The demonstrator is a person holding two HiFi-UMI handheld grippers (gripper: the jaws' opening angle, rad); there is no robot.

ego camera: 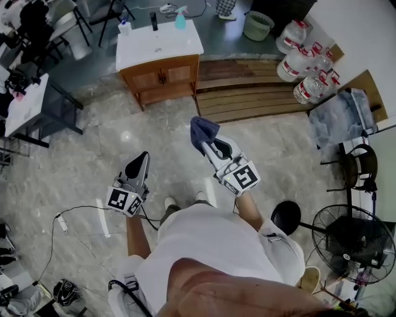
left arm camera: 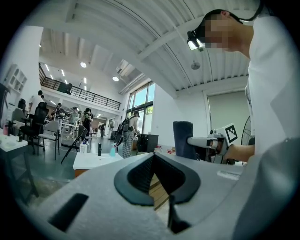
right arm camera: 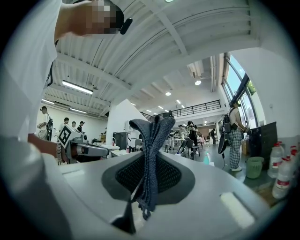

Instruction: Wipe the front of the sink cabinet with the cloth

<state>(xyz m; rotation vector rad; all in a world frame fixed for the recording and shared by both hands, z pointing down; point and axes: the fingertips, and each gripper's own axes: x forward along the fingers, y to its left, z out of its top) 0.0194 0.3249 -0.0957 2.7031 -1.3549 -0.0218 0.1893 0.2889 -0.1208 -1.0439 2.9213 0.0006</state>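
while the sink cabinet (ego camera: 159, 68) stands well ahead across the marble floor (ego camera: 93, 161), wooden planks (ego camera: 247, 93) lie just to its right, with water jugs (ego camera: 303, 65) and a green bin (ego camera: 257, 26) near them. a teal spray bottle (ego camera: 180, 18) stands on its white top. its wooden front is seen steeply from above and hard to make out. the cloth (ego camera: 203, 131), dark blue and bunched upright, is clamped in the right tool (ego camera: 208, 145), well apart from the cabinet. the left tool (ego camera: 138, 162) has its jaws together on nothing.
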